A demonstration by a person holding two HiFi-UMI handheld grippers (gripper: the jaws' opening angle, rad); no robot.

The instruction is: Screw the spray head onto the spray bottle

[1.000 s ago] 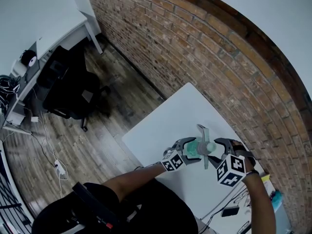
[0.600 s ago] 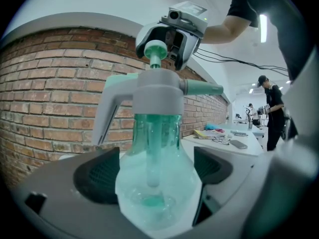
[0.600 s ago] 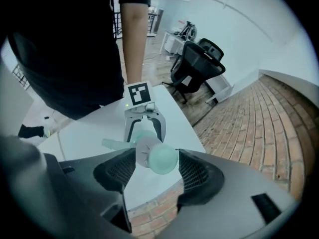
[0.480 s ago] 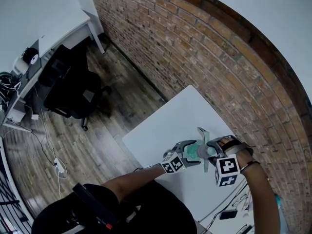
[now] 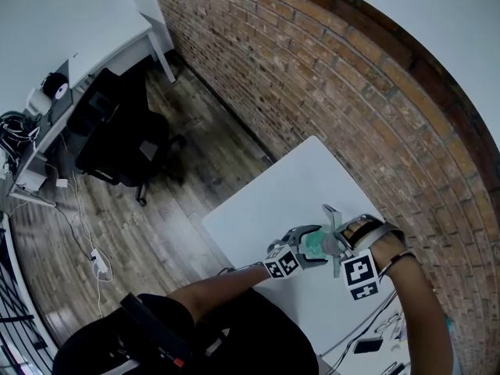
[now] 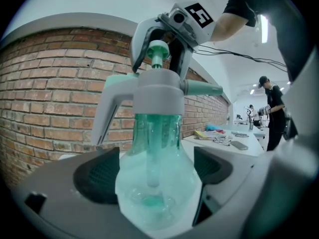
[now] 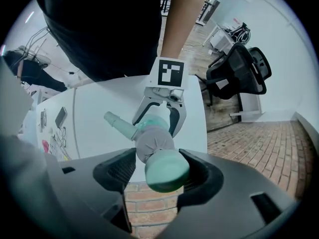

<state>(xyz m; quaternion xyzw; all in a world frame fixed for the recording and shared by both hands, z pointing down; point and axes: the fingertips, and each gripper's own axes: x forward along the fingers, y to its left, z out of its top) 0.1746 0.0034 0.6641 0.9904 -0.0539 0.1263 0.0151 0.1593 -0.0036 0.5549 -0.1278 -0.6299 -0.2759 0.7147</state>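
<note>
My left gripper (image 5: pixel 315 245) is shut on the clear teal spray bottle (image 6: pixel 154 183) and holds it upright above the white table (image 5: pixel 266 209). The grey and teal spray head (image 6: pixel 157 91) sits on the bottle's neck, trigger to one side and nozzle to the other. Pointing steeply down from above, my right gripper (image 5: pixel 344 238) has its jaws standing open either side of the head (image 7: pixel 152 143). Its fingers (image 6: pixel 138 49) flank the teal top stem. I see no firm pad contact.
A brick wall (image 5: pixel 312 76) runs along the table's far side. A black office chair (image 5: pixel 117 139) and a desk with cables (image 5: pixel 39 108) stand on the wood floor to the left. A phone (image 5: pixel 367 344) and small items lie near the table's right end.
The right gripper has come in from the right, sunk down over the spray head and rolled about its own axis. Bottle, spray head and left gripper look unmoved.
</note>
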